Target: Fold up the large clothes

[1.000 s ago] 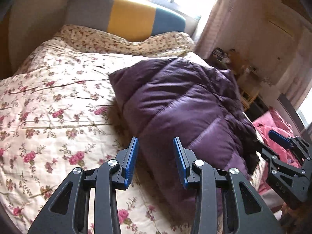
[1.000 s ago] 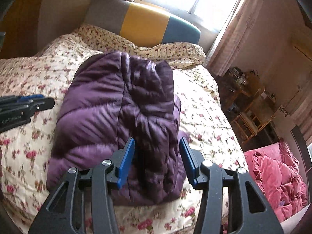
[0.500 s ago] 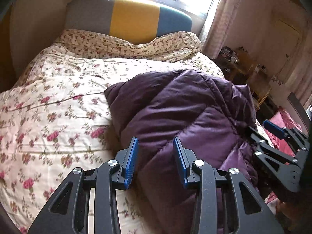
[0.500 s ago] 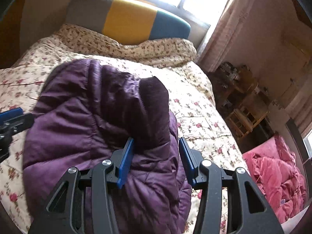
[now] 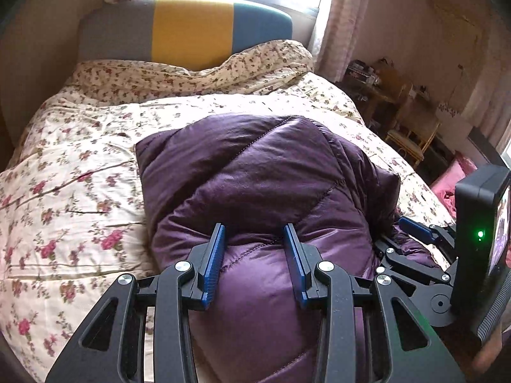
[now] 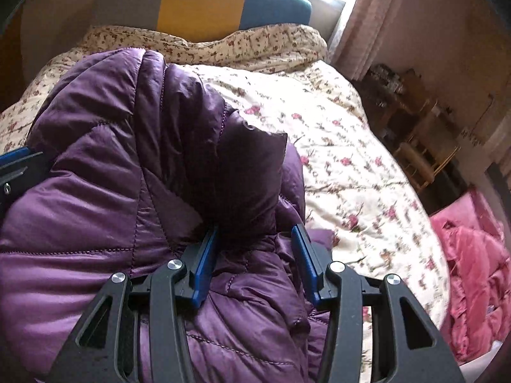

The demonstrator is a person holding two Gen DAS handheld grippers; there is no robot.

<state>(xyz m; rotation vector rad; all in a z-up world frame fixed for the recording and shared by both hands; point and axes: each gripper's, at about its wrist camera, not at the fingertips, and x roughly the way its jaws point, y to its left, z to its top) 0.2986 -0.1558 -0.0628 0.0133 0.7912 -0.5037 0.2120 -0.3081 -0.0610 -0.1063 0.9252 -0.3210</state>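
A purple quilted puffer jacket (image 5: 255, 175) lies bunched in a thick folded pile on the flowered quilt (image 5: 80, 159) of a bed. My left gripper (image 5: 254, 228) is open, low over the jacket's near left end, with a puffy bulge of fabric showing between its blue pads. My right gripper (image 6: 254, 229) is open too, straddling a dark fold at the jacket's (image 6: 111, 175) near right end. The pads do not visibly press the cloth. The right gripper's finger (image 5: 415, 228) pokes at the jacket's right side. The left gripper's finger (image 6: 14, 153) shows at the left edge.
A grey, yellow and blue headboard (image 5: 191, 28) stands under a window at the far end. Right of the bed are a wooden chair (image 5: 412, 137) and cluttered furniture. A pink bundle of cloth (image 6: 472, 271) lies low at the right. A hand holds the right gripper's body (image 5: 479, 233).
Both grippers have come forward and down onto the jacket. The left one slid from over the bare quilt to over the jacket's near end. Their openings look the same.
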